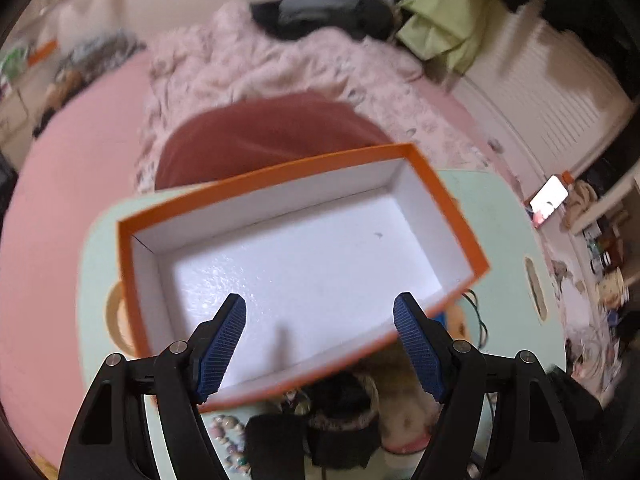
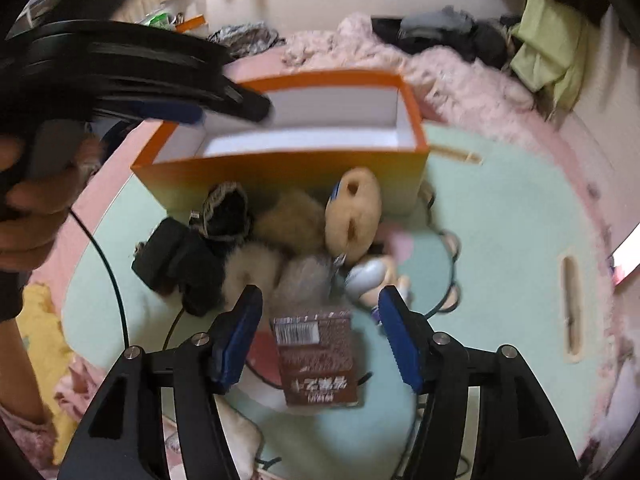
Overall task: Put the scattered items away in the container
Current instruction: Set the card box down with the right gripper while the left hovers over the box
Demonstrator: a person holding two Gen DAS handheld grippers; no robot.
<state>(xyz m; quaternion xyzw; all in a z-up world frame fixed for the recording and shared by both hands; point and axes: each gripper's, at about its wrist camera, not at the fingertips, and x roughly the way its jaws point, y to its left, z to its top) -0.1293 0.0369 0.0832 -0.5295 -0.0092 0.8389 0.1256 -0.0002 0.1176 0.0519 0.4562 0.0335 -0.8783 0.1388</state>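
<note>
So the orange box [image 1: 300, 264] sat on the mint-green bench [image 2: 500, 208], white inside and, as far as I could see, with nothing in it yet. The left gripper [image 1: 320, 344] hung right over the box with its fingers spread wide and nothing between them. The right gripper [image 2: 320, 336] was down on the near side of the box, fingers apart on either side of a small brown carton [image 2: 316, 360] but not pressing on it, so no grip yet. If it were me, I'd centre those fingers on the carton's long sides, squeeze square so it doesn't twist, then lift clear over the box's near wall before letting go. The pile jammed against that wall looked easy to snag: a tan plush toy [image 2: 352, 212], black fuzzy bits [image 2: 188, 264], a thin black cable [image 2: 108, 276]. The right wrist view showed all that clutter plus the person's hand [image 2: 28, 208] on the left gripper; the left wrist view mostly gave you the box's bare floor, which the right one barely caught.
</note>
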